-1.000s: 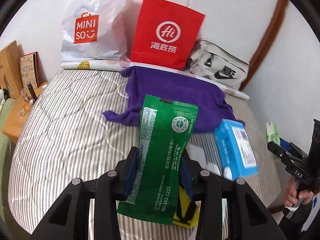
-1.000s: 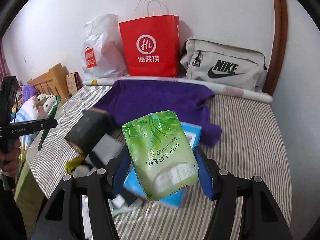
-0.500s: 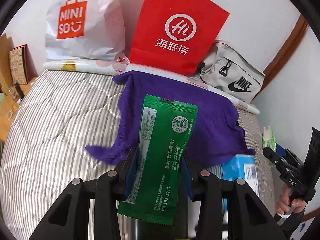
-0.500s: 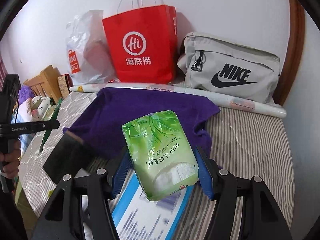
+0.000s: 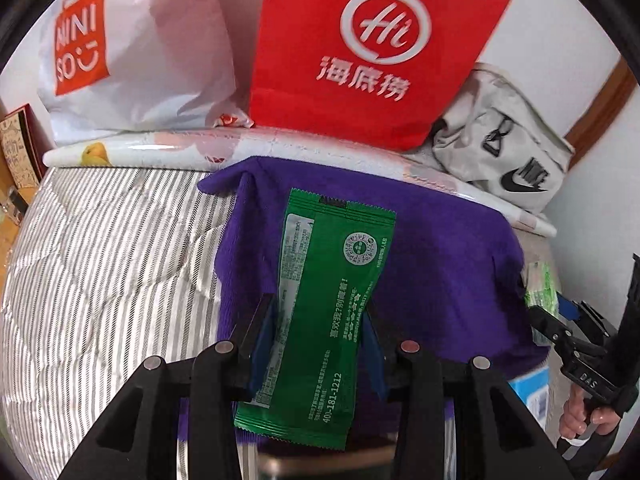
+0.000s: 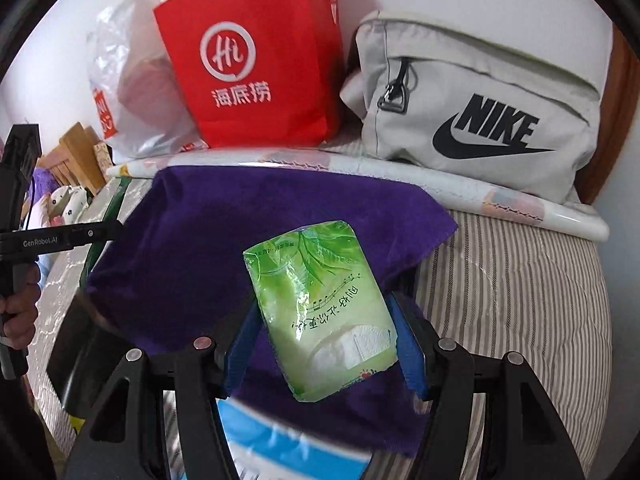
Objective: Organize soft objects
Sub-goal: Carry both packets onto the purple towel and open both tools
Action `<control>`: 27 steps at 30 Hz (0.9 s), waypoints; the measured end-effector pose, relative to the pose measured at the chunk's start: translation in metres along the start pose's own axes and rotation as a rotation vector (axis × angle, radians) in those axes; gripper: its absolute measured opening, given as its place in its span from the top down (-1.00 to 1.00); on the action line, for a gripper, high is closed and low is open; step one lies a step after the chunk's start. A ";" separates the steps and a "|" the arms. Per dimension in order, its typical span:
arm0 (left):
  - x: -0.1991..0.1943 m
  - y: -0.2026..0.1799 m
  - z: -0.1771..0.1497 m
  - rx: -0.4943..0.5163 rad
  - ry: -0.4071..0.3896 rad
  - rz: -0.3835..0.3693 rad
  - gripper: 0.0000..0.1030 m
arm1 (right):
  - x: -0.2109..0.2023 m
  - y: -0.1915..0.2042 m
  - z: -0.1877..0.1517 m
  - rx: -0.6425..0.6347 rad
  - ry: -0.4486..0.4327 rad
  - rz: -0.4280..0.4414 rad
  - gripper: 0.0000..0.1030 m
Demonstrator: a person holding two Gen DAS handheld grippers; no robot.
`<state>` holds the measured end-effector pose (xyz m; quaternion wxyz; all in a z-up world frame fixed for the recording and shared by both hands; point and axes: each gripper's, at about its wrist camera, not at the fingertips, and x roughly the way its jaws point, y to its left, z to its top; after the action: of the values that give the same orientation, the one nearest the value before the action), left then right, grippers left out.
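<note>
Packs both gripped: green sachet point(image 5: 320, 320) in left claw point(image 5: 318, 340), tissue pack point(image 6: 320, 316) in right claw point(image 6: 322, 344), above purple cloth point(image 6: 224, 240); carrying step, next lower and release onto cloth

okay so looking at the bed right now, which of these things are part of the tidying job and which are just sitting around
Part of the job:
- dark green packet, held in the left gripper
- light green tissue pack, held in the right gripper
- purple towel, probably, both packs are over it

Just lying about:
- red paper bag
- white plastic bag
- grey Nike bag
- blue box
</note>
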<state>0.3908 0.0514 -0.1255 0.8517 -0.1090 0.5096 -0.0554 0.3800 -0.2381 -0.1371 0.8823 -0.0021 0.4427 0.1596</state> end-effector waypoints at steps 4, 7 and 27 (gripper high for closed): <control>0.022 0.009 0.006 -0.040 0.053 0.005 0.26 | 0.014 -0.004 0.006 -0.008 0.025 -0.001 -0.20; 0.031 0.011 0.011 -0.045 0.072 0.013 0.26 | 0.025 -0.007 0.012 -0.015 0.048 0.001 -0.20; 0.058 0.006 0.024 -0.036 0.119 -0.035 0.03 | 0.065 -0.017 0.026 -0.011 0.140 0.029 -0.48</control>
<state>0.4394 0.0485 -0.1651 0.8167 -0.1297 0.5581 -0.0677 0.4418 -0.2324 -0.1745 0.8467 -0.0118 0.5026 0.1743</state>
